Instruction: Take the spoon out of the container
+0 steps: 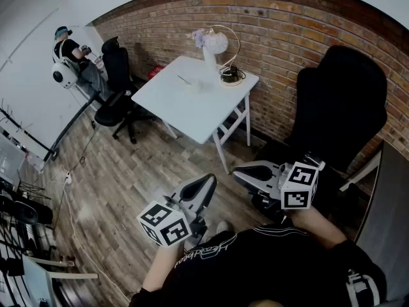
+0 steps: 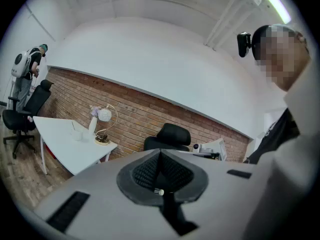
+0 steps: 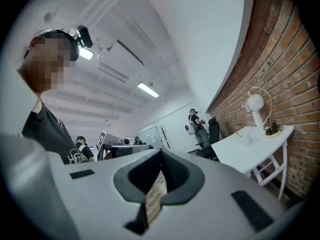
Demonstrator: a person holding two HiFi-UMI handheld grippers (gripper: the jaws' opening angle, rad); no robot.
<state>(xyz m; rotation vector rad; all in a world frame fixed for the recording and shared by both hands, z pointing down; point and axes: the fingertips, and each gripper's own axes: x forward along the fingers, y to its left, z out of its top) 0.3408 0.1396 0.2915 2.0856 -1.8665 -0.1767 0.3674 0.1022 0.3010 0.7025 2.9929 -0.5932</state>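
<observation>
Distance is the first thing to solve. The container (image 1: 192, 86) stands on the white table (image 1: 192, 117) across the room, well apart from both tools. The spoon (image 1: 184, 79) shows only as a thin stick leaning out of it. The left gripper (image 1: 203, 187) and the right gripper (image 1: 246, 170) hang low in front of the person's body, pointing roughly toward the table. Each has its jaws pressed together and holds nothing; through the slit under the right pair only floor shows.

To do the step well, the person would likely walk up to the table's near edge and spread one pair of jaws before reaching the container. The grip should land on the free upper end of the handle, not down by the rim. The container looks small and light, so it may tip or slide as the spoon lifts. Steadying it with the other tool and drawing the spoon out along its lean seems safest. A lamp (image 1: 225, 50) stands near it, so the approach is best kept on the open side.

The table sits against a brick wall (image 1: 287, 37) on a wood-plank floor (image 1: 128, 184). Black office chairs (image 1: 118, 101) stand to its left, and a larger black chair (image 1: 342, 101) is at the right. Another person (image 1: 70, 53) is at the far wall.
</observation>
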